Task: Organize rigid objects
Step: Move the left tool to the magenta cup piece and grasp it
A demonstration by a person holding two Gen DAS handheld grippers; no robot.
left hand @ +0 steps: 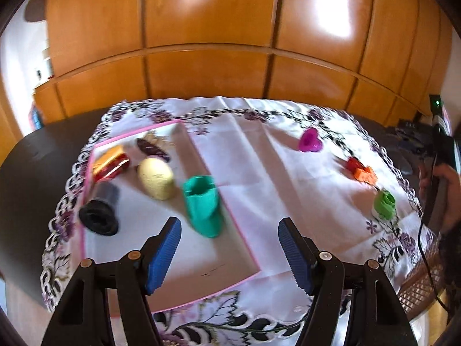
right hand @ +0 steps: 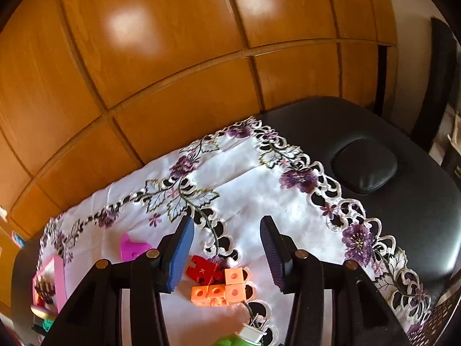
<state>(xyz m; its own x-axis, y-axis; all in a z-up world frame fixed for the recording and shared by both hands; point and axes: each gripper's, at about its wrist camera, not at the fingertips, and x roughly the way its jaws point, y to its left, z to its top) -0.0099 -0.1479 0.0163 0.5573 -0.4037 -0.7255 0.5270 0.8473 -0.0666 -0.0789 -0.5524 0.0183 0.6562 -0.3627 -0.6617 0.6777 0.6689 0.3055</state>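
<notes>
Scanning from the left of the left wrist view, we find a pink-edged tray (left hand: 173,265) lying on the embroidered tablecloth (left hand: 282,155). Inside it sit a black spool (left hand: 100,213) at the near left, a red and gold foil item (left hand: 112,164) behind it, a cream egg-shaped piece (left hand: 155,181), a dark brown object (left hand: 152,148) at the far side, and a teal shoe-shaped piece (left hand: 203,204) near the tray's right edge. Our left gripper (left hand: 230,227) hovers above the tray's near right part with its blue pads (left hand: 162,256) spread wide and nothing between them.

Further right on the bare cloth we see a magenta heart-shaped cup (left hand: 309,141), then a red puzzle piece (left hand: 354,163) touching an orange block cluster (left hand: 366,174), then a green plug-like item (left hand: 384,203) closest to the cloth's right border. At the far right edge a hand (left hand: 443,184) holds the other tool.

In the right wrist view, the tray (right hand: 59,276) shows at the far left, the heart cup (right hand: 132,249) just beside our left finger. Our right gripper (right hand: 227,225) is released, jaws well apart and empty, hanging over the puzzle piece (right hand: 201,269) and the orange cubes (right hand: 222,288). The green item (right hand: 239,338) lies at the bottom edge, and black padded upholstery (right hand: 403,201) extends to the right.
</notes>
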